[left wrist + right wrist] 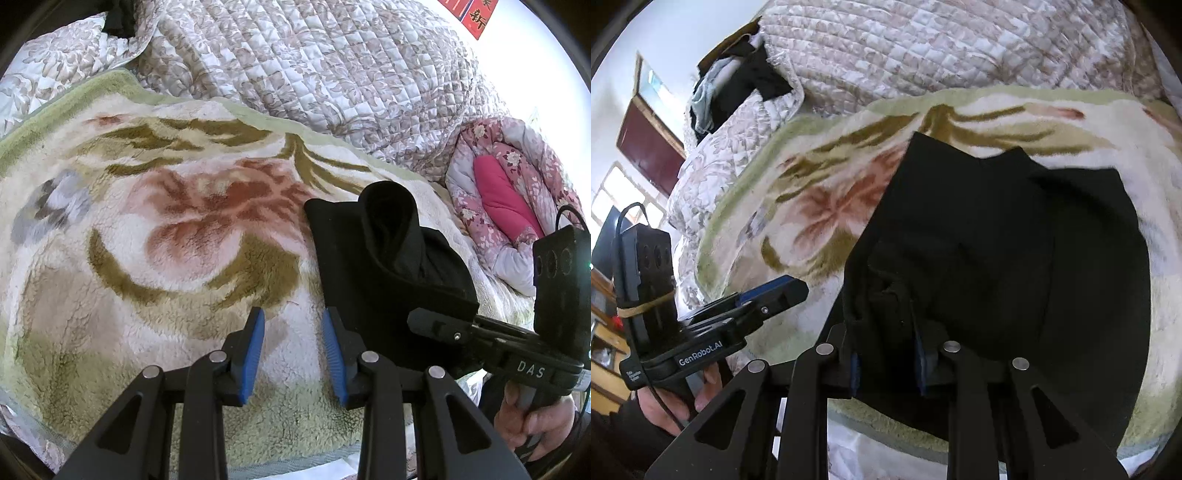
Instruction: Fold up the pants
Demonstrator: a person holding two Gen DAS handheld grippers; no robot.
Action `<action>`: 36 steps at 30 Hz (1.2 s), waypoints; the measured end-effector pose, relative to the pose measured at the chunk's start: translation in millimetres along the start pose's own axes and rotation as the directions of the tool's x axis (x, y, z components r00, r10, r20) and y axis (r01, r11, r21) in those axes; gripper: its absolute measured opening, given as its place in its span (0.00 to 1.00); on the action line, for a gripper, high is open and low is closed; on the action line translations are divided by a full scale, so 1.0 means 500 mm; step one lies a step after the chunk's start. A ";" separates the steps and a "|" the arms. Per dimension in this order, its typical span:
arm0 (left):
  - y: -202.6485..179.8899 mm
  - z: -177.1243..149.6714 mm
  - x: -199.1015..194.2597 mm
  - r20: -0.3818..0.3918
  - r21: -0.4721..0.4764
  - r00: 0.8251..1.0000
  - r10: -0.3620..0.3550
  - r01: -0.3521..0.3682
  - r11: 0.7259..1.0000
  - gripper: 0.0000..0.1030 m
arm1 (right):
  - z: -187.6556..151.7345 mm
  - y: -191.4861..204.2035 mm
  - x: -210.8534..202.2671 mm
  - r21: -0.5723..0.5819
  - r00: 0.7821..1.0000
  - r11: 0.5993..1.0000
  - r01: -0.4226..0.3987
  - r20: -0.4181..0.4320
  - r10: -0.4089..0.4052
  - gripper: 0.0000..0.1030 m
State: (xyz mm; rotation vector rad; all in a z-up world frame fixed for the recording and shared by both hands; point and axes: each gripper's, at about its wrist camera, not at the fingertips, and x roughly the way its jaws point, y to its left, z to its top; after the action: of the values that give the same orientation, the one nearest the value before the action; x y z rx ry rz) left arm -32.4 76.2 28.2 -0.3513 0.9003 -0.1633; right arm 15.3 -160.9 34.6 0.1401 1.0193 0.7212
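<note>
The black pants [997,251] lie folded on a fluffy floral blanket [820,206]. In the left wrist view the pants [384,266] sit right of centre, with one fold raised. My left gripper [293,354] is open and empty, its blue pads above bare blanket just left of the pants. My right gripper [884,354] has its jaws around a bunched edge of the pants at the near side; black cloth fills the gap and hides most of the pads. The right gripper also shows in the left wrist view [436,321], at the pants' near right edge.
A quilted floral bedspread [332,66] is heaped behind the blanket [147,240]. A pink flowered quilt roll [509,199] lies at the right. Dark clothes [738,85] are piled at the back left. The bed's front edge runs just below the grippers.
</note>
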 end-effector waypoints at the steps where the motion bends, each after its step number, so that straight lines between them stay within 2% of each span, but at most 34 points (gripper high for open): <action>1: 0.000 0.000 -0.001 0.001 -0.001 1.000 0.001 -0.001 1.000 0.34 | -0.001 0.002 0.000 -0.011 1.000 1.000 0.000 -0.001 0.000 0.22; 3: -0.001 0.002 -0.001 0.002 -0.002 1.000 0.000 0.000 1.000 0.34 | -0.009 0.009 0.003 -0.049 1.000 0.999 0.010 -0.002 -0.010 0.26; 5: -0.003 0.004 -0.001 0.001 0.001 1.000 -0.002 0.002 1.000 0.34 | -0.018 0.016 0.010 -0.091 1.000 0.996 -0.010 -0.005 0.010 0.42; 7: -0.005 0.005 -0.002 0.000 0.006 1.000 -0.001 0.001 1.000 0.34 | -0.021 0.024 0.004 -0.097 0.998 0.993 -0.060 -0.001 0.060 0.55; 8: -0.006 0.006 -0.003 0.001 0.009 1.000 -0.002 0.002 1.000 0.34 | -0.022 0.026 -0.002 -0.097 0.997 0.992 -0.082 0.003 0.083 0.58; 10: -0.008 0.009 -0.006 0.004 0.014 1.000 -0.002 0.002 1.000 0.34 | -0.021 0.027 -0.024 -0.091 0.990 0.986 -0.139 0.021 0.141 0.58; 13: -0.013 0.017 -0.004 0.003 0.013 1.000 -0.013 0.013 1.000 0.34 | -0.021 0.013 -0.061 -0.081 0.983 0.985 -0.154 0.091 0.161 0.58; 16: -0.029 0.024 0.005 -0.006 0.020 0.999 -0.038 0.039 0.999 0.42 | -0.021 -0.045 -0.090 0.005 0.985 0.996 -0.087 0.153 0.086 0.57; 18: -0.049 0.028 0.019 -0.025 0.036 0.997 -0.078 0.079 0.996 0.46 | -0.024 -0.093 -0.100 0.081 0.986 0.996 -0.045 0.167 0.031 0.50; 22: -0.088 0.025 0.062 -0.083 0.077 0.991 -0.109 0.115 0.990 0.48 | -0.037 -0.160 -0.124 0.187 0.983 0.982 -0.015 0.182 -0.019 0.49; 24: -0.097 0.018 0.077 -0.105 0.076 0.988 -0.115 0.123 0.989 0.48 | -0.040 -0.176 -0.134 0.206 0.981 0.979 -0.004 0.189 -0.035 0.49; 30: -0.101 0.002 0.075 -0.106 0.048 0.984 -0.145 0.151 0.987 0.48 | -0.043 -0.208 -0.145 0.251 0.980 0.968 0.000 0.195 -0.050 0.49; 36: -0.082 -0.001 0.088 -0.127 -0.060 0.974 -0.186 0.180 0.982 0.49 | -0.047 -0.218 -0.143 0.269 0.979 0.963 -0.003 0.195 -0.051 0.49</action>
State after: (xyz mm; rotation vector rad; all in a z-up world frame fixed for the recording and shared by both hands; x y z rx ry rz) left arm -5.3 25.3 10.7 -0.4734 1.0041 -0.3386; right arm 26.3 -292.8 27.3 0.4269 0.9193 0.5316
